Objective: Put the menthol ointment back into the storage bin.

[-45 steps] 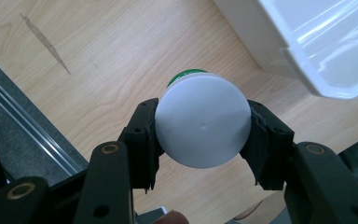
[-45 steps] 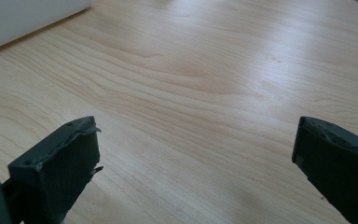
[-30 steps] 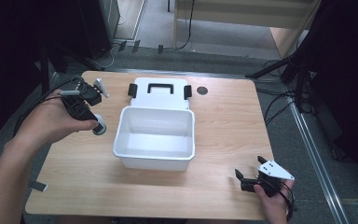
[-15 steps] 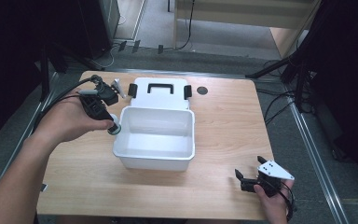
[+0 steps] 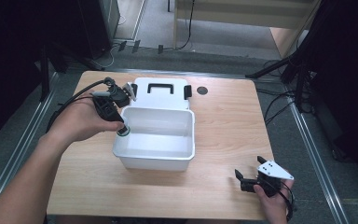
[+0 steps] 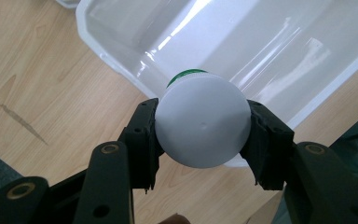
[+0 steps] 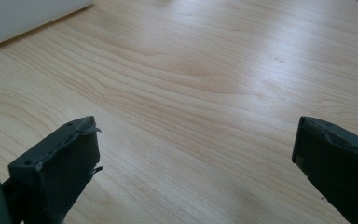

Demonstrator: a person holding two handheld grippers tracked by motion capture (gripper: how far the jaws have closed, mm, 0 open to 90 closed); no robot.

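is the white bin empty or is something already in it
Empty. The high view shows the white bin with a bare floor inside; the white bottle is clamped in the left claw above its rim, not yet inside.

Glossy plastic bin (image 5: 158,140), matt wood table (image 5: 223,121)

Both forearms are showing bare, with no sleeve on either. The left gripper (image 5: 121,127) is showing a black body with a black cable looping off its far end and a pale grey piece on top. In the left gripper view its black jaw arms are carrying round brass-coloured rivets, and the pads are looking ribbed. The right gripper (image 5: 251,171) is black too, wearing a grey three-cornered plate dotted with small dark screws; its pads are looking worn at the edges.
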